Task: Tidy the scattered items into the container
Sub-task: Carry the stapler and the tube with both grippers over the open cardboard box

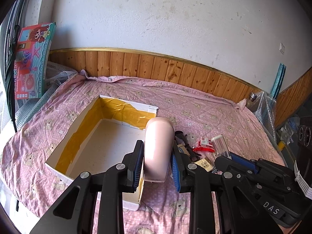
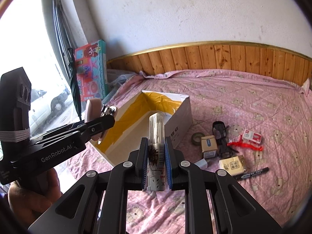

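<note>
My left gripper [image 1: 157,167] is shut on a pink rounded stapler-like item [image 1: 159,148], held above the near right corner of the open white cardboard box [image 1: 81,128] lined with yellow tape. My right gripper [image 2: 156,156] is shut on a clear pen case [image 2: 157,134] with a printed label, held just in front of the box [image 2: 181,120]. The right wrist view also shows the left gripper [image 2: 99,120] with the pink item [image 2: 93,107] at the box's left side. Black glasses [image 2: 221,134], a tape roll [image 2: 197,137], a brown box [image 2: 208,146], a staples box [image 2: 251,136], yellow notes [image 2: 232,164] and a marker [image 2: 251,173] lie on the bedsheet.
Pink bear-print sheet [image 2: 263,101] covers the bed, bordered by a wooden panel [image 1: 156,66] and a white wall. A toy carton [image 1: 31,62] leans at the far left beside a window. A hand [image 2: 29,195] holds the left gripper. The right gripper [image 1: 231,159] sits at the left view's right side.
</note>
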